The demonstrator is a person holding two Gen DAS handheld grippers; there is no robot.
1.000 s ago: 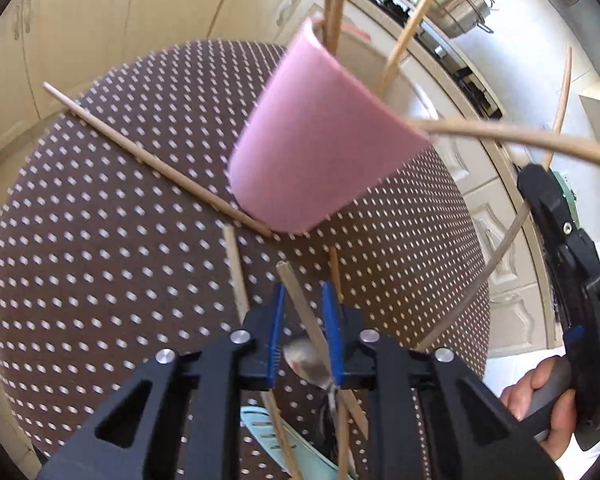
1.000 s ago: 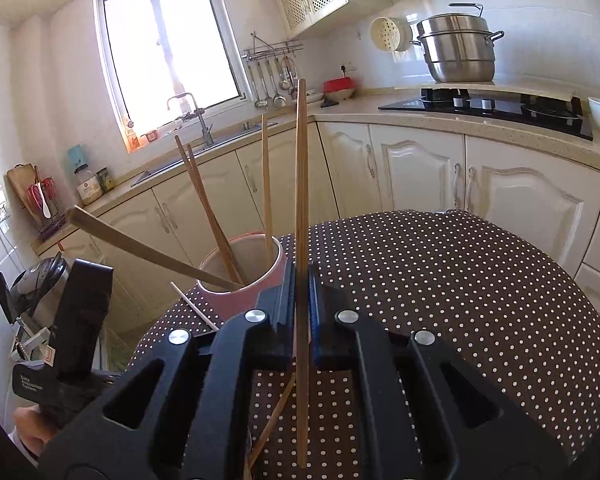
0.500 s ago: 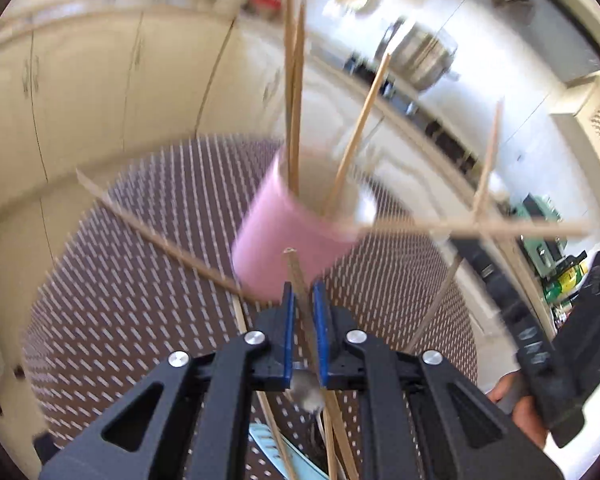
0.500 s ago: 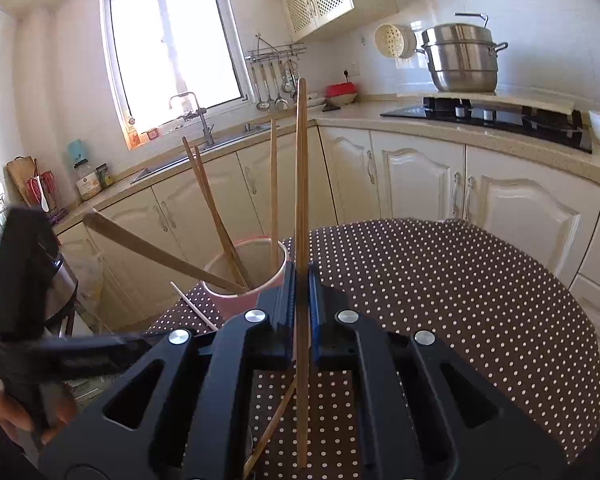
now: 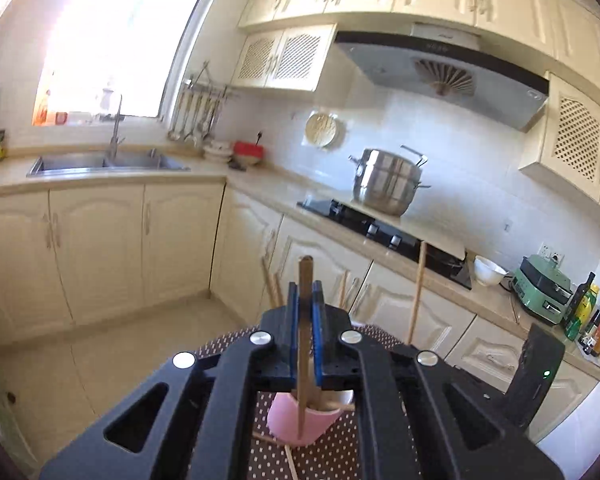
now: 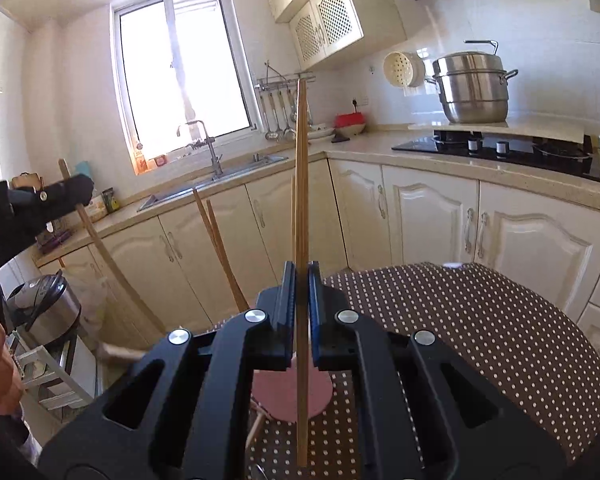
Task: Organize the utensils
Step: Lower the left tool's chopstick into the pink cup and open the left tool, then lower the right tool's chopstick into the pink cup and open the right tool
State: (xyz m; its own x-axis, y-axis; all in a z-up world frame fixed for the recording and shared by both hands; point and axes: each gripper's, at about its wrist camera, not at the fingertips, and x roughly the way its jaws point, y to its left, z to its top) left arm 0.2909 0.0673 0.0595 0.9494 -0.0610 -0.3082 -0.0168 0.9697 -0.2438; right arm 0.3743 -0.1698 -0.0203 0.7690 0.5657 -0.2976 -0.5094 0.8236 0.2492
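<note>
My left gripper (image 5: 305,296) is shut on a wooden-handled utensil (image 5: 305,320) and holds it upright above the pink cup (image 5: 296,420). The cup stands on the brown dotted table (image 5: 328,456) and holds several wooden chopsticks (image 5: 417,292). My right gripper (image 6: 299,280) is shut on a wooden chopstick (image 6: 301,184), held upright in front of the pink cup (image 6: 284,396). The left gripper (image 6: 32,208) shows at the left of the right wrist view, with its utensil's handle (image 6: 100,248) slanting down.
Loose chopsticks lie on the table by the cup (image 5: 290,456). The dotted table (image 6: 480,320) stretches right. Kitchen cabinets (image 6: 420,220), a sink (image 6: 216,180), a hob with a steel pot (image 6: 472,84) and a rice cooker (image 6: 44,308) surround it.
My left gripper has closed on the wooden-handled utensil and lifted and tilted up, from facing the table to facing the kitchen. My right gripper has risen slightly, still holding its chopstick.
</note>
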